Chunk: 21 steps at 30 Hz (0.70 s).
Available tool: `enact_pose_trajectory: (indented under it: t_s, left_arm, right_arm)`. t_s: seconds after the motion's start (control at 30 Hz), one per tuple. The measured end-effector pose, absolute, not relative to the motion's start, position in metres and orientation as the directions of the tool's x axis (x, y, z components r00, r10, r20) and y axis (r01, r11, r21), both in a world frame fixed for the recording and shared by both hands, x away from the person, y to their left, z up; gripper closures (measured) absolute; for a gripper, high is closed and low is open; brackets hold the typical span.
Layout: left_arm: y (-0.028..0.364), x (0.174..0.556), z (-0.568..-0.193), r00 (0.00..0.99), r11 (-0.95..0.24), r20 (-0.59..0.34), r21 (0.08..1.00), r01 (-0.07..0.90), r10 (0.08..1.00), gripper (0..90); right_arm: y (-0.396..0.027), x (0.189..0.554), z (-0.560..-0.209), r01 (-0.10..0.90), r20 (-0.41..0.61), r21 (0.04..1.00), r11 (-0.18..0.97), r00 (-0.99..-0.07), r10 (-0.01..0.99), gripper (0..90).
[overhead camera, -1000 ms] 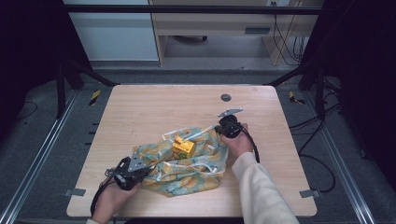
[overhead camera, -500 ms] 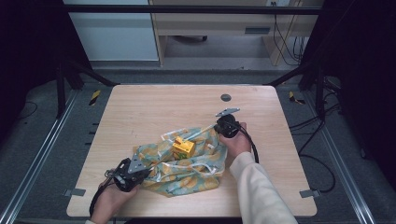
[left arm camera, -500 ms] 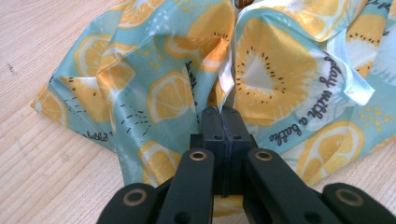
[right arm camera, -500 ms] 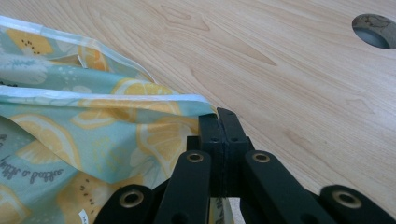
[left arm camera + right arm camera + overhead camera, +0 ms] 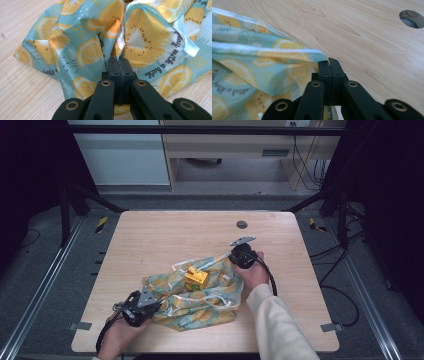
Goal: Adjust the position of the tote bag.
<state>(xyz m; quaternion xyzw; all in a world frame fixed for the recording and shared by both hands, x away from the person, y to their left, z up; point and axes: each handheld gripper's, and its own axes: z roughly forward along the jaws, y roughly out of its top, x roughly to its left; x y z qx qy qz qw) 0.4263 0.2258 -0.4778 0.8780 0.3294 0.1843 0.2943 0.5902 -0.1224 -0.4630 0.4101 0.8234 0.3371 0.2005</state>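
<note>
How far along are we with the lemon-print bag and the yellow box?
Done: both grips are set. The left gripper is shut on the bag at its near-left edge, the right gripper on its far-right edge. The yellow box sits on the crumpled bag. Left, probably: spreading it open.

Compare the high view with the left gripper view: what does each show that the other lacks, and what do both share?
High view alone: a yellow box on the bag, the right gripper at the bag's far corner, a round hole in the table. Left gripper view alone: black lettering on the bag, and the jaws shut on a fold. Shared: bag, table, left gripper.
</note>
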Motion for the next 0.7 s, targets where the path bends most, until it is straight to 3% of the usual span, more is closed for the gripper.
enact_pose_trajectory:
  t_s: [0.1,0.33,0.43,0.53,0.7]
  left_arm:
    - [0.228,0.423,-0.475,0.701,-0.582,0.129,0.671,0.458,0.701,83.0]
    - [0.232,0.418,-0.461,0.644,-0.466,0.105,0.778,0.422,0.758,42.6]
    - [0.232,0.419,-0.457,0.639,-0.426,0.072,0.801,0.420,0.766,37.7]
    - [0.230,0.419,-0.454,0.628,-0.402,0.056,0.812,0.424,0.776,27.2]
    - [0.227,0.418,-0.442,0.625,-0.370,0.051,0.842,0.393,0.779,18.2]
  right_arm:
    - [-0.123,0.587,-0.459,0.541,-0.057,0.721,0.433,-0.576,0.815,67.5]
    - [-0.127,0.574,-0.441,0.503,-0.091,0.753,0.426,-0.561,0.823,27.8]
    - [-0.129,0.569,-0.433,0.489,-0.088,0.768,0.414,-0.559,0.825,22.5]
    - [-0.132,0.564,-0.422,0.460,-0.087,0.798,0.390,-0.553,0.829,18.9]
    - [-0.140,0.550,-0.405,0.429,-0.067,0.833,0.348,-0.546,0.835,17.0]
